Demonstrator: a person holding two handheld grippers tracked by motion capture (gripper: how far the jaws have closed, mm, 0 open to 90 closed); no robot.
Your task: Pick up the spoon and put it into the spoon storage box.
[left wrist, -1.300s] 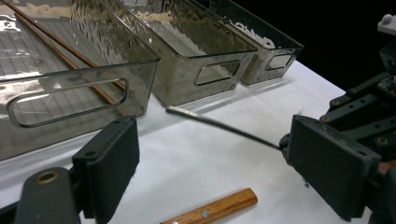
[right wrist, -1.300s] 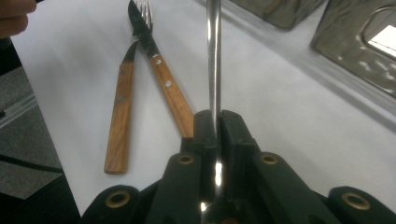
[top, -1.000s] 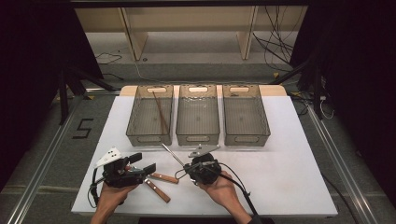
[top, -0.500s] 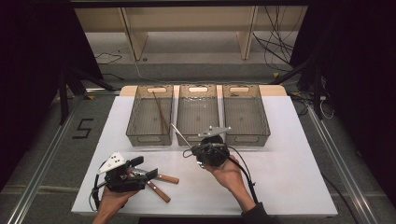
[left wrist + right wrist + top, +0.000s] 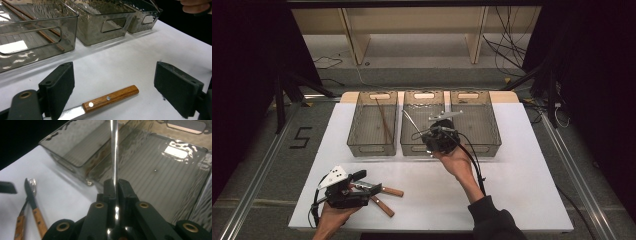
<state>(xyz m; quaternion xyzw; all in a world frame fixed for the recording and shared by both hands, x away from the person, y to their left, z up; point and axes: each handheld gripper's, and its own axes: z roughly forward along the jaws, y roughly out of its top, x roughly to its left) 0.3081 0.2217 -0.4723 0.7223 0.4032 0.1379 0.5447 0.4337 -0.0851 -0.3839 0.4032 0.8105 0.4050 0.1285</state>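
— Now, what are your right gripper point(image 5: 115, 185) jaws doing?
— Clenched on a slim metal utensil point(image 5: 114, 150); its long axis runs straight out from them, over the middle bin point(image 5: 412, 142).
— And your left gripper point(image 5: 115, 95)?
— Jaws released, straddling a wooden-handled knife point(image 5: 110, 98) lying on the desk point(image 5: 512, 170).

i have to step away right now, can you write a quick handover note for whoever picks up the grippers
Right gripper: shut on a thin metal utensil, held above the middle bin.
Left gripper: open, low over the table at the front left, with a wooden-handled knife lying between its jaws, not gripped.
Things: three grey bins in a row at the back; the left bin holds a pair of chopsticks. A second wooden-handled knife lies beside the first.
Done: chopsticks are binned.
Left: probably drop the metal utensil into the middle bin, then pick up and bin the two knives.
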